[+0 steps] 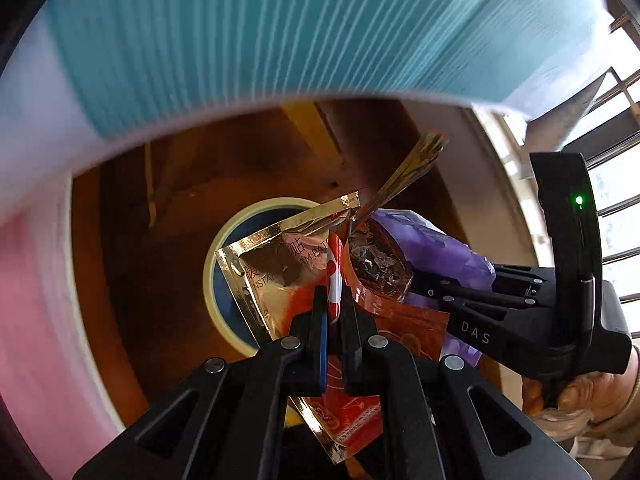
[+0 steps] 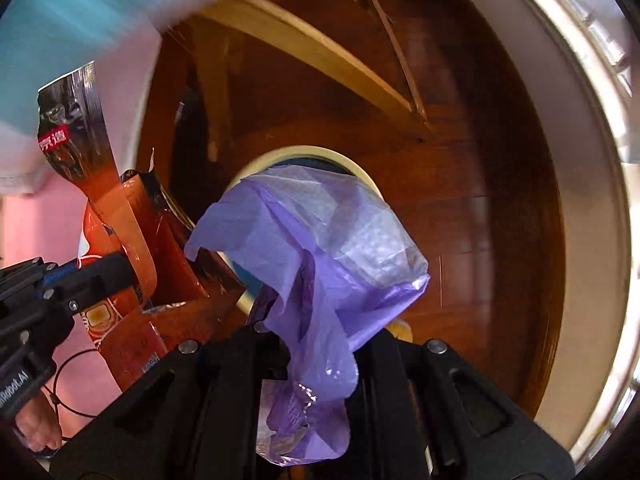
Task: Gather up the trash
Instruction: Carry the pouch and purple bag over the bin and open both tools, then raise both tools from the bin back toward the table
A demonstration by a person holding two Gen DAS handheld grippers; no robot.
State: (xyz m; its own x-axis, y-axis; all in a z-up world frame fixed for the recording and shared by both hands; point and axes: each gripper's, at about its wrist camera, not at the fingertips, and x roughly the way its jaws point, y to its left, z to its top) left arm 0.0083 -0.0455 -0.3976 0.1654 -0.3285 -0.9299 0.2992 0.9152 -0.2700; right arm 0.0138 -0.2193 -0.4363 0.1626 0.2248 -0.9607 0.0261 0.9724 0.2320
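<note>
Wrappers [image 1: 304,280] hang over seemingly wooden floor [image 1: 168,248].

Left gripper [image 1: 335,312]: black, blue-padded fingers [image 1: 320,332] drawn close together, clamped on a thin sheet of packaging; pointed downward. Seen from the right wrist view entering at lower left [image 2: 120,268], bare hand [image 2: 34,428] beneath its body.

Right gripper [image 2: 316,360]: black, jaws closed on crumpled film, pointed downward. Seen from the left wrist view at right [image 1: 420,284], angled inward toward the left one, green indicator lit, hand [image 1: 584,396] wrapped around handle.
</note>
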